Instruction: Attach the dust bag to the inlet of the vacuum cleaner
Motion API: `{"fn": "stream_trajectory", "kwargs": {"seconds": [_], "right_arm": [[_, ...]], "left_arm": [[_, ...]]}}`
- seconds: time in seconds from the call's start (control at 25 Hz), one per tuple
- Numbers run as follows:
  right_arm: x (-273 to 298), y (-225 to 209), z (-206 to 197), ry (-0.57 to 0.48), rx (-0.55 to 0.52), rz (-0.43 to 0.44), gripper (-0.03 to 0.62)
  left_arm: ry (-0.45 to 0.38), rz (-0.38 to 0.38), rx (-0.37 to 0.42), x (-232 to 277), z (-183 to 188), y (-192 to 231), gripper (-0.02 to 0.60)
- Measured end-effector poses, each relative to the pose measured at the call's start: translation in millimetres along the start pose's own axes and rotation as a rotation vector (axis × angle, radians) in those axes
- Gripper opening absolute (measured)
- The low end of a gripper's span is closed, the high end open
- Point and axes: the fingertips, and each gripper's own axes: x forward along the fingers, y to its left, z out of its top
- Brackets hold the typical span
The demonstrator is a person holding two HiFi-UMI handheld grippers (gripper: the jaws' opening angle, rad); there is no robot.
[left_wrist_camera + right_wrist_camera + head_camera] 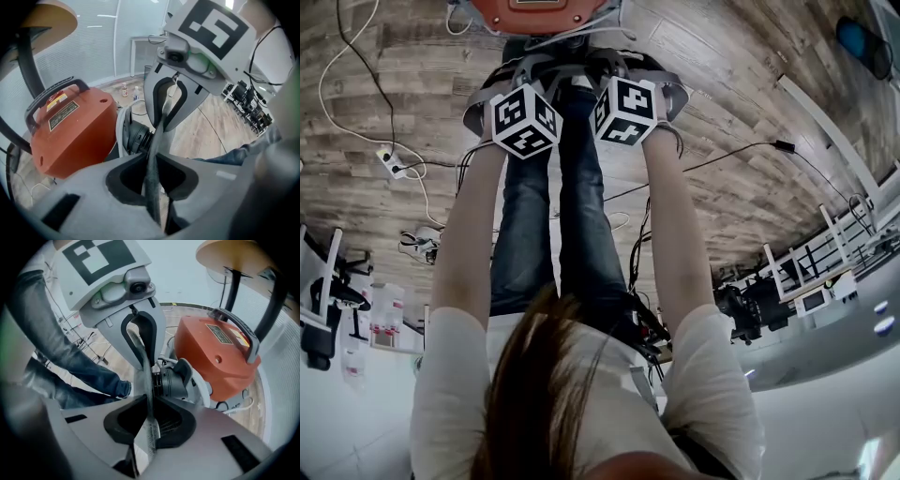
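Note:
The orange vacuum cleaner [70, 131] stands on the floor with its black round inlet [138, 138] facing the grippers. A thin grey edge of the dust bag [161, 119] runs upright just in front of that inlet. My left gripper [152, 157] is shut on its lower part, and the right gripper [168, 101] pinches it higher up. In the right gripper view the same bag edge [143, 366] passes between my right gripper [149, 401] jaws, beside the inlet [171, 380] and the vacuum cleaner [220, 357]. In the head view both marker cubes [525, 120] [625, 110] hang side by side below the vacuum cleaner [539, 14].
The person's legs in jeans [553, 216] stand right behind the grippers. Cables and a power strip [394, 164] lie on the wooden floor. A round table on a black leg [234, 258] rises beside the vacuum. White frames [825, 253] stand at the right.

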Motion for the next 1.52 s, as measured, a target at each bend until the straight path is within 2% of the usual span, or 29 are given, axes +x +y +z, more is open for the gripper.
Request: {"fn": "stream_trajectory", "kwargs": {"seconds": [0.12,0.24,0.36,0.6,0.68,0.76,1.0,1.12,1.24,1.4,1.52], "right_arm": [[0,-1,3,0.031,-0.102,0.030,0.049],[-1,-2,3,0.023,-0.100,0.032,0.051],[-2,-3,2,-0.013,-0.014,0.004,0.051],[-4,-1,2,-0.079,0.183,-0.089,0.052],[-4,-1,1,-0.083,0.210,-0.099,0.052],[-4,0,1,-0.069,0.179,-0.091,0.052],[-3,-4,2,0.013,-0.087,0.000,0.054],[-4,-5,2,0.031,-0.156,0.035,0.055],[-4,-6,2,-0.005,-0.077,0.027,0.054],[-5,-7,0,-0.067,0.104,-0.031,0.054],[-5,-7,0,-0.082,0.181,-0.066,0.055]], "left_arm": [[-0.014,0.011,-0.054,-2,-3,0,0.063],[-0.020,0.014,-0.071,-1,-2,0,0.063],[-0.004,-0.001,-0.028,-1,1,0,0.063],[0.057,-0.059,0.149,-1,5,5,0.066],[0.064,-0.067,0.177,-1,6,6,0.067],[0.053,-0.064,0.163,-1,6,5,0.067],[-0.021,-0.022,0.048,-1,2,4,0.066],[-0.038,-0.022,0.015,0,2,2,0.066],[-0.016,-0.031,0.039,0,2,3,0.064],[0.039,-0.052,0.142,1,8,6,0.067],[0.062,-0.058,0.183,0,9,8,0.071]]}}
